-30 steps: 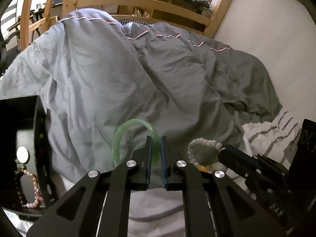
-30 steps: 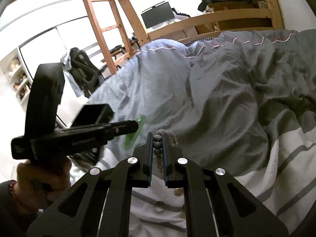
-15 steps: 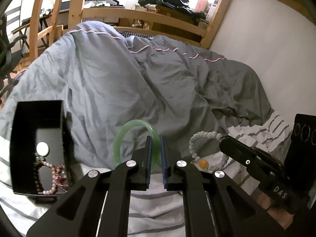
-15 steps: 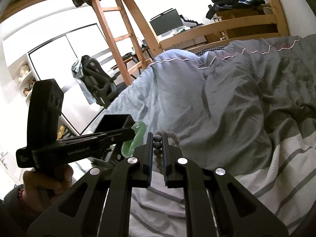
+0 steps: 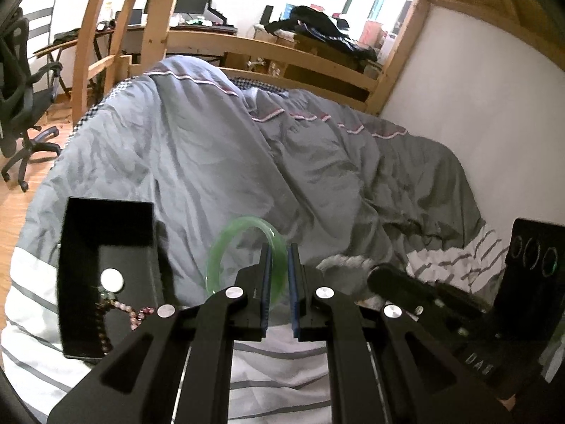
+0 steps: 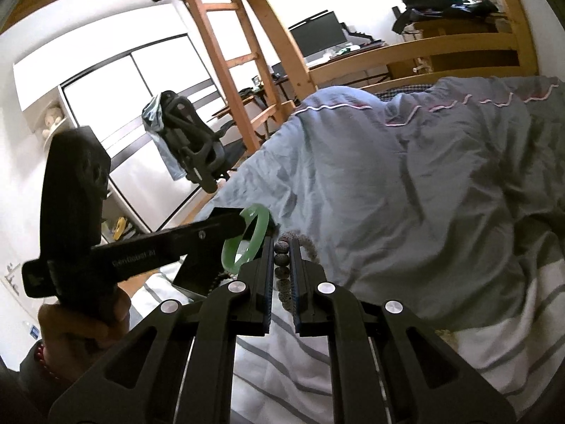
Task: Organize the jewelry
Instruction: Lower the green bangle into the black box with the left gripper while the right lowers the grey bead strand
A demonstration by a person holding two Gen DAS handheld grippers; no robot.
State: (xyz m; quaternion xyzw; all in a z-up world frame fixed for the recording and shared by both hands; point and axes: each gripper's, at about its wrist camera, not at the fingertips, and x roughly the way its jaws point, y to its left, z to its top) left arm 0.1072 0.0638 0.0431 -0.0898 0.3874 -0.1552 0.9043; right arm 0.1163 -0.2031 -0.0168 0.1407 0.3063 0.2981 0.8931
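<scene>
My left gripper is shut on the rim of a green jade bangle, which stands upright above the bed. To its lower left a black open box rests on the sheet, with beaded bracelets and a white disc inside. My right gripper is shut on a grey bead bracelet, and part of the loop hangs past the tips. In the right wrist view the left gripper with the green bangle is just left of my right fingers. In the left wrist view the right gripper is close at the right, holding the blurred bead bracelet.
A rumpled grey duvet covers most of the bed, and a white striped sheet lies under both grippers. A wooden bed frame and ladder stand behind, an office chair at the left and a white wall at the right.
Both grippers have risen from the bed with the bangle and the bead bracelet still held. The black box now shows further in from the left edge, and more of the room is in view.
</scene>
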